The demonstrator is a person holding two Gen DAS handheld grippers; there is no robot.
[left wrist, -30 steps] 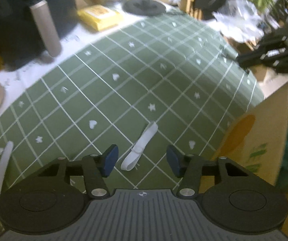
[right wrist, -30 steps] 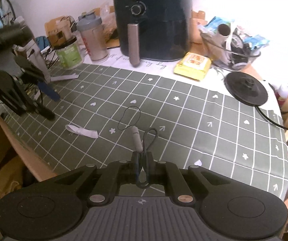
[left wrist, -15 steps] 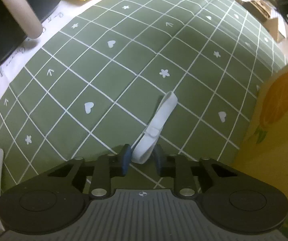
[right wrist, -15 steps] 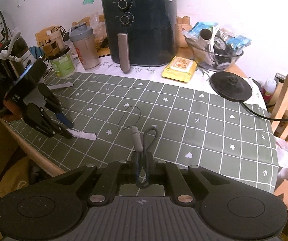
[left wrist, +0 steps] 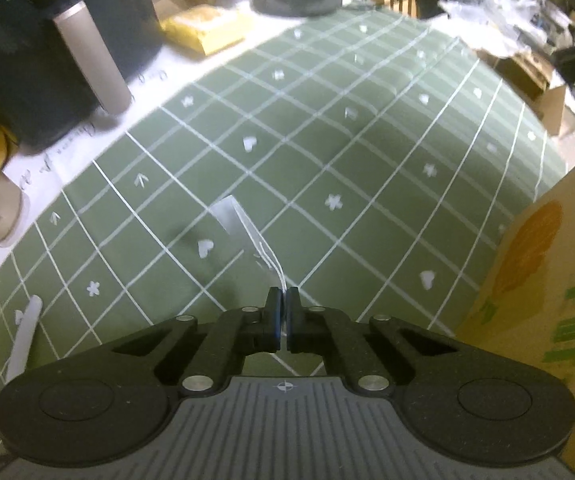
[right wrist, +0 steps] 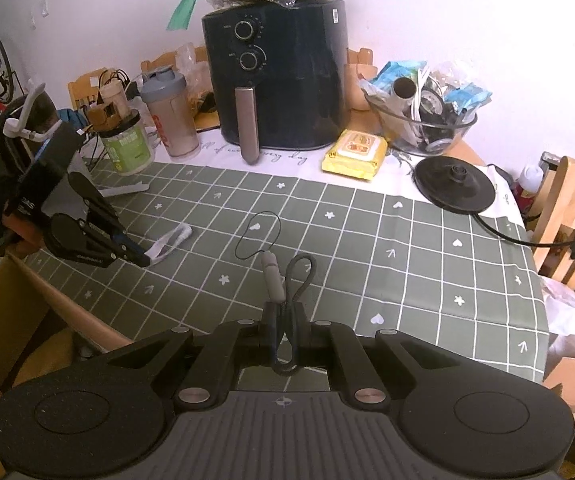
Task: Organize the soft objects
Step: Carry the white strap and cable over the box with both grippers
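Surface: table under a green tablecloth point(right wrist: 367, 248) with white grid lines, hearts, stars and arrows; white border at the far edge. Along that edge stood a black air fryer point(right wrist: 275, 76), a shaker bottle point(right wrist: 171, 116), a green-labelled jar point(right wrist: 125, 144), a yellow wipes pack point(right wrist: 355, 150), a glass bowl point(right wrist: 423, 120) of oddments and a black kettle base point(right wrist: 453, 186). A cardboard box point(left wrist: 535, 320) printed with an orange stood at the table's near edge.

Item 1: white strap point(left wrist: 243, 232), flat, doubled into a loop; one end pinched, the far end hanging free above the cloth in the left wrist view.

Item 2: grey cord point(right wrist: 287, 280) with a grey cylindrical end piece and a thin black loop trailing on the cloth.

Left gripper point(left wrist: 282, 300): fingers closed on the white strap, held low over the cloth near the box.

Right gripper point(right wrist: 284, 316): fingers clamped on the grey cord, angled down toward the table.
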